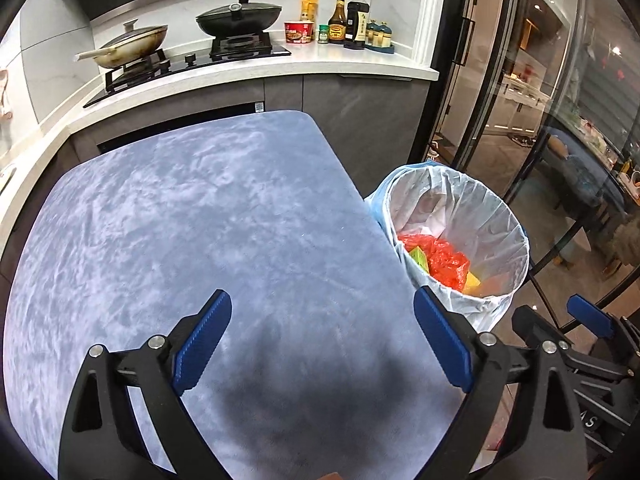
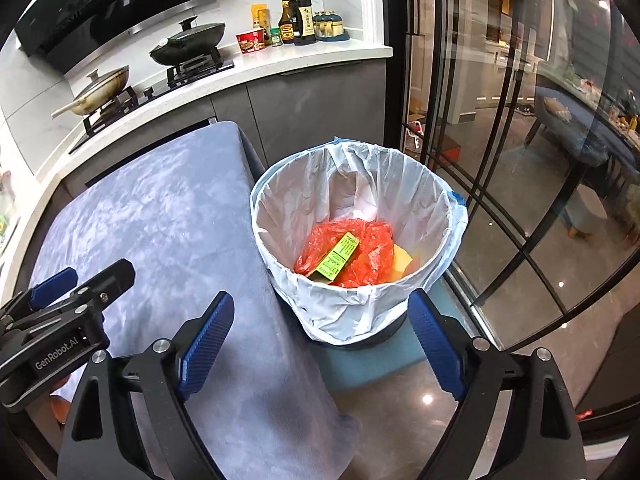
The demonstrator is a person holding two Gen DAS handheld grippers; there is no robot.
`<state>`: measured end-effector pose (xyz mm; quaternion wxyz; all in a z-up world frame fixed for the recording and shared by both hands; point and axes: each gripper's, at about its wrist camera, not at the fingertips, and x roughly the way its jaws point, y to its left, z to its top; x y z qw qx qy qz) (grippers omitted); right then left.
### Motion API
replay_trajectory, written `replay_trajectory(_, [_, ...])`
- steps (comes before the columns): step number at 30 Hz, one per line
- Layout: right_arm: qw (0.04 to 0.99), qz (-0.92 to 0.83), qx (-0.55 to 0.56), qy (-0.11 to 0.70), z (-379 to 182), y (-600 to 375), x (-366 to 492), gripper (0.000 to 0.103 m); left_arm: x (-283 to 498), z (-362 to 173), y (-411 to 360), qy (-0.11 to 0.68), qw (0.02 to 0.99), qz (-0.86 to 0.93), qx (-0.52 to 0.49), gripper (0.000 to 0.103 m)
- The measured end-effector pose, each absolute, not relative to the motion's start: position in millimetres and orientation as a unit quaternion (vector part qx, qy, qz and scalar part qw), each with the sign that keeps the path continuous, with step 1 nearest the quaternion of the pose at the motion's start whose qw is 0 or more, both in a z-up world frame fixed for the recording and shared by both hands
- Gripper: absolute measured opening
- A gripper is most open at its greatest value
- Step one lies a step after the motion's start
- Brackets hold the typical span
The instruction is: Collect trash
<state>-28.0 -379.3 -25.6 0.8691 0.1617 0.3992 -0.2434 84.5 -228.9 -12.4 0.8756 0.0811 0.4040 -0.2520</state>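
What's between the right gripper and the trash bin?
Nothing. In the right wrist view, the open right gripper looks straight at the trash bin; only the bin's white liner and the table's blue cloth edge show.

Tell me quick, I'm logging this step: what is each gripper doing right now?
Left gripper: open, holding nothing, over the blue cloth.
Right gripper: open, holding nothing, near the trash bin.

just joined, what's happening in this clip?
A person with two handheld grippers is collecting trash in a kitchen. Right now both the left gripper and the right gripper are open and hold nothing. The blue-covered table shows no items on it. The lined bin beside it already holds a red plastic bag, a green box and something yellow. Judging by that, the collecting looks close to done.
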Motion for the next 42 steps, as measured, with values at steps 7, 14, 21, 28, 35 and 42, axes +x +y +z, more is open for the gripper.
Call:
replay_trajectory(7, [0.866,-0.242,0.159,0.407,-30.0,-372.8,-33.3,0.090,78.1,-17.2,-221.5,0.412,0.875,-0.241,0.077,0.088])
replay_trajectory(14, [0.866,-0.243,0.156,0.408,-32.8,-367.6,-36.1,0.090,68.7,-18.4,-221.9,0.404,0.877,-0.245,0.089,0.088])
replay_trajectory(21, [0.865,-0.250,0.154,0.407,-33.8,-365.7,-40.1,0.091,63.5,-17.5,-224.7,0.398,0.879,-0.244,0.094,0.088])
replay_trajectory(28, [0.864,-0.251,0.156,0.407,-34.2,-367.0,-42.2,0.090,59.6,-16.7,-227.9,0.393,0.882,-0.239,0.107,0.088])
replay_trajectory(35, [0.863,-0.252,0.156,0.408,-34.8,-368.7,-42.9,0.091,58.1,-17.3,-231.1,0.390,0.884,-0.232,0.112,0.088])
replay_trajectory(42, [0.862,-0.252,0.157,0.411,-37.9,-370.4,-42.9,0.091,58.3,-21.8,-233.0,0.397,0.882,-0.226,0.114,0.088])
